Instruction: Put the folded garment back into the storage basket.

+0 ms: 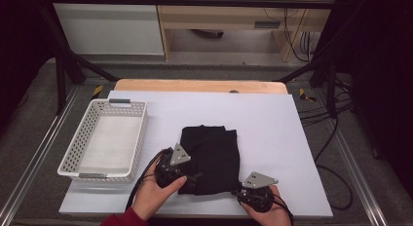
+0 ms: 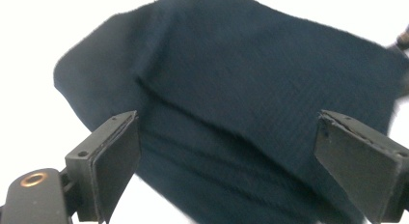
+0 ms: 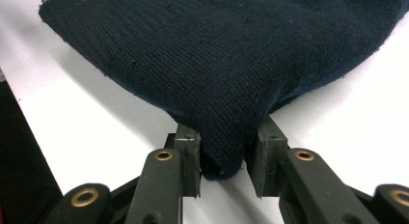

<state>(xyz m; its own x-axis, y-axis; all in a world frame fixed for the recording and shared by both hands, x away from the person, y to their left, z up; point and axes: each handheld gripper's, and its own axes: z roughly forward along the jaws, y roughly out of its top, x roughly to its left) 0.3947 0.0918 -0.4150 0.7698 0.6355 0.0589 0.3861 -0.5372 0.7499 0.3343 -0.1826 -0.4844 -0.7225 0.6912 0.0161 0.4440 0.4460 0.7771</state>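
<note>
Pinching the 5 o'clock corner of the folded black cloth [image 1: 210,158] at desk [image 1: 272,133] centre, the right gripper [image 3: 226,161] grips fabric while the left gripper [image 2: 226,166] hangs wide open over the cloth's 8 o'clock edge.

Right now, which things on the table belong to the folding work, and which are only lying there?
In the job:
- black cloth, folded on the table
- right gripper, fingers shut on a corner of the cloth
- left gripper, fingers open above the cloth

Lying about:
- white basket, apart from the cloth
</note>
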